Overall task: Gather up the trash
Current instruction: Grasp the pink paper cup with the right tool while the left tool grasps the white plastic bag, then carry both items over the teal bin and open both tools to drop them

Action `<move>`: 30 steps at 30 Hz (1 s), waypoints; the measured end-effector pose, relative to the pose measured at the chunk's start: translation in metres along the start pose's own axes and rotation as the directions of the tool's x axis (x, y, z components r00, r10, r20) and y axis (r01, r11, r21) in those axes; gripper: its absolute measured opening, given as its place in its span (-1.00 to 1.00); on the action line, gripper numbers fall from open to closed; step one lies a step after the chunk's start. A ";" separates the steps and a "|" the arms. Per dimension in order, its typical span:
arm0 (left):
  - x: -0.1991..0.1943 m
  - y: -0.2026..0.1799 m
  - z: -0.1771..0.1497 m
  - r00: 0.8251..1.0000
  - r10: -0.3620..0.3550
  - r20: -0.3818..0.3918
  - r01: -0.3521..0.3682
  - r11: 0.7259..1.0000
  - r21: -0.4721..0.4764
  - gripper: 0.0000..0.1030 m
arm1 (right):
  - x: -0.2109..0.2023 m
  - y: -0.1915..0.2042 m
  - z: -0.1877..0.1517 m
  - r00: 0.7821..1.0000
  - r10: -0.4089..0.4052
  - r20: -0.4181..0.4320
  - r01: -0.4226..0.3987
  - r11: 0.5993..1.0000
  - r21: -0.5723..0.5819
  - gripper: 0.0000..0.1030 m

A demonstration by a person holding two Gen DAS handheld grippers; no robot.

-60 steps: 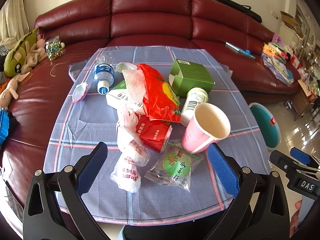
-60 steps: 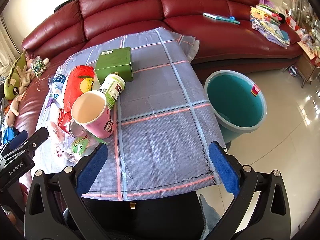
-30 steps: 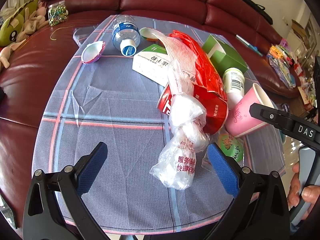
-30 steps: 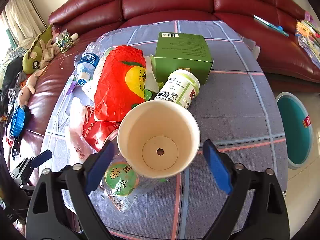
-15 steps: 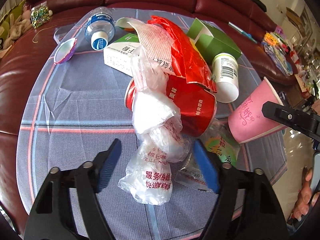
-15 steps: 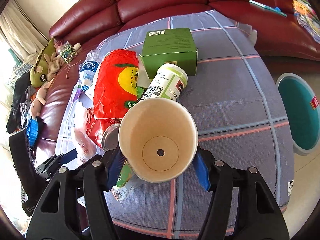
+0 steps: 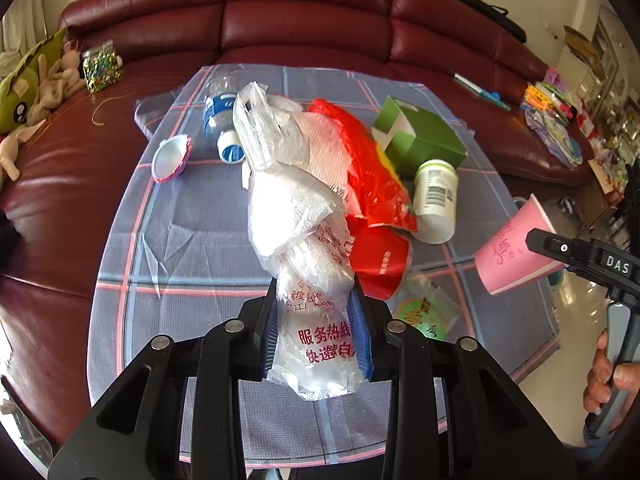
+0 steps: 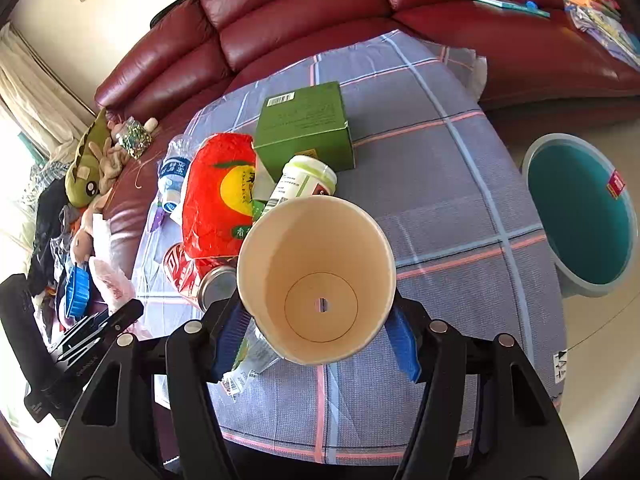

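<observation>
My left gripper (image 7: 316, 332) has a crumpled clear plastic bag (image 7: 296, 216) with red print between its blue pads. Its jaws are closing and the pads squeeze the bag, which stands up above the table. My right gripper (image 8: 316, 326) is shut on a pink paper cup (image 8: 316, 280), empty and with its mouth toward the camera. The left wrist view shows that cup (image 7: 516, 252) held tilted off the table's right edge. Still on the checked tablecloth (image 8: 440, 200) lie a red snack bag (image 7: 368, 176), a green box (image 7: 424, 140), a white jar (image 7: 434, 200) and a water bottle (image 7: 220, 120).
A teal waste bin (image 8: 580, 216) stands on the floor to the right of the table. A dark red sofa (image 7: 304, 20) wraps around the back and left, with plush toys (image 7: 28, 92) on it. A red can (image 7: 380, 264) and a green sachet (image 7: 424, 312) lie near the front.
The left jaws have closed from wide open onto the plastic bag and raised it. The right jaws closed on the pink cup and carried it off the table toward the right.
</observation>
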State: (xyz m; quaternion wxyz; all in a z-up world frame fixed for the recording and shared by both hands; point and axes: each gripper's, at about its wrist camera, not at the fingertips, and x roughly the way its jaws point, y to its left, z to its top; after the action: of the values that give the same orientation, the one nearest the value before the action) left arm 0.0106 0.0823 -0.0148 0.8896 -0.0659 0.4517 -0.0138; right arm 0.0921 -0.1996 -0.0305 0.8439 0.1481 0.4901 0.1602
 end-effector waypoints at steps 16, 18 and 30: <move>0.037 -0.197 0.060 0.948 -0.303 -0.101 0.319 0.885 0.338 -0.37 | -0.111 -0.157 0.035 0.956 -0.191 0.223 0.127 0.954 0.272 0.17; 0.051 -0.230 0.063 0.934 -0.328 -0.140 0.357 0.857 0.372 -0.37 | -0.117 -0.185 0.037 0.949 -0.223 0.223 0.148 0.939 0.311 0.17; 0.152 -0.372 0.064 0.890 -0.327 -0.319 0.447 0.765 0.463 -0.37 | -0.072 -0.306 0.036 0.970 -0.234 0.061 0.179 0.864 0.472 0.19</move>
State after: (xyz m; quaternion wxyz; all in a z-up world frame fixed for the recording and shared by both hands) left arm 0.1655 -0.2922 -0.0514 0.7953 0.0889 0.5019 -0.3280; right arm 0.1283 -0.5095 -0.0811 0.8236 0.3006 0.4771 -0.0614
